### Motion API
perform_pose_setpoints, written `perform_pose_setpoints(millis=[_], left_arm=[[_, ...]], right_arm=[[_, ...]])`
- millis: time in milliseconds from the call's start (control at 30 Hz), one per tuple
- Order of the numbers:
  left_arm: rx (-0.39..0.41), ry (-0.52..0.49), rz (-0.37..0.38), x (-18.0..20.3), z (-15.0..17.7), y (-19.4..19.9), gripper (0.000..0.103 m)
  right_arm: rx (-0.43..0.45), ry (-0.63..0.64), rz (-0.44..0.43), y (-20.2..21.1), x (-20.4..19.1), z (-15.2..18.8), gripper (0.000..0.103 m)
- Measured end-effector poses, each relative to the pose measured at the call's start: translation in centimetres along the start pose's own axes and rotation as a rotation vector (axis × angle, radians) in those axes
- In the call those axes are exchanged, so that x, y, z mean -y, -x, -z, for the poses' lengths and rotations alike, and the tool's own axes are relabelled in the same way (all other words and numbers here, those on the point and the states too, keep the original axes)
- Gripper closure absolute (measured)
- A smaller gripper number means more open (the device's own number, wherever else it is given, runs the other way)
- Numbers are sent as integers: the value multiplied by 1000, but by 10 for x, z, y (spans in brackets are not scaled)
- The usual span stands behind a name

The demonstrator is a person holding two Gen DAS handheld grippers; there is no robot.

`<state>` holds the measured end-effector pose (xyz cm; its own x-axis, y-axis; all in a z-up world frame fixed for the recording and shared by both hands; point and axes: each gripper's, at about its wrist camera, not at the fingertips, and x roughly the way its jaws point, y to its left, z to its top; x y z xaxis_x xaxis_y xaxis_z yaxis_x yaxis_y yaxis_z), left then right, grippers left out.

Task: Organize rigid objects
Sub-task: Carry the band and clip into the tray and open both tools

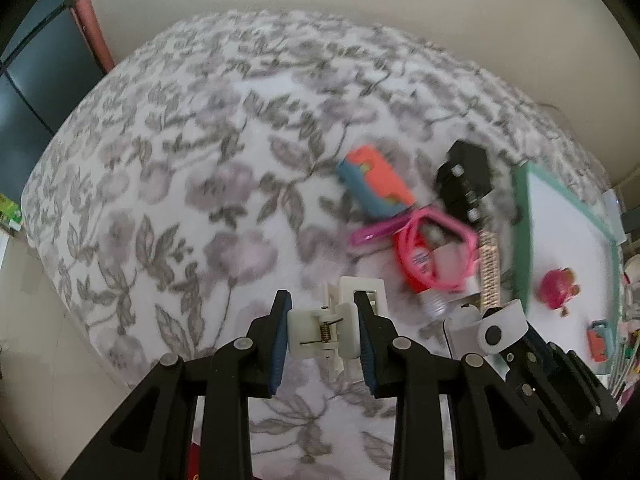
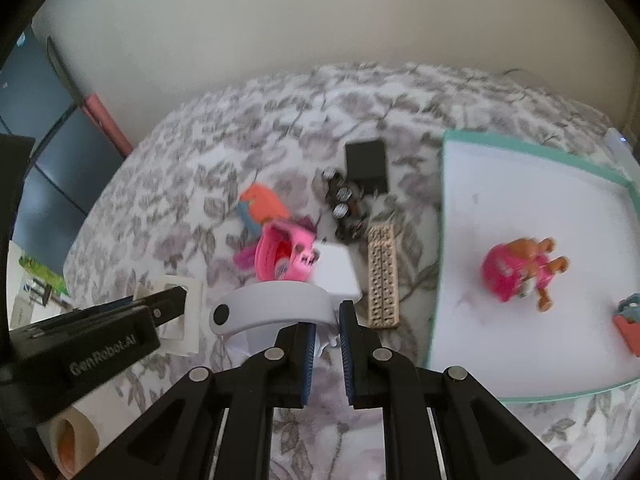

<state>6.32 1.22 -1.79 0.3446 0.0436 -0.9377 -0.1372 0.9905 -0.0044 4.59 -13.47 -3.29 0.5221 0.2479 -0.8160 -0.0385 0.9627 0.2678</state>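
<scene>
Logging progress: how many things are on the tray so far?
2. A pink doll lies near the middle of the tray; an orange-and-blue toy sits at its right edge, cut off by the frame, so more could be hidden past it.

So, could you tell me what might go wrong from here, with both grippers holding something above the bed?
1. The left gripper pinches the white spring clip by its sides only; it could twist or pop out.
2. The right gripper holds the white band by one end, so the band may swing or slip.
3. The two grippers sit close together, and the tray already holds a pink doll, which a careless drop could knock.
</scene>
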Motion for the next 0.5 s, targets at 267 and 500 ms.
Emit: perform_pose_setpoints(millis=[267, 500], left_arm=[[57, -68, 38, 50, -20, 36, 71], [53, -141, 97, 110, -19, 43, 71]], right_arm=[[101, -98, 80, 37, 43, -10, 90], [111, -228, 218, 53, 101, -7, 90]])
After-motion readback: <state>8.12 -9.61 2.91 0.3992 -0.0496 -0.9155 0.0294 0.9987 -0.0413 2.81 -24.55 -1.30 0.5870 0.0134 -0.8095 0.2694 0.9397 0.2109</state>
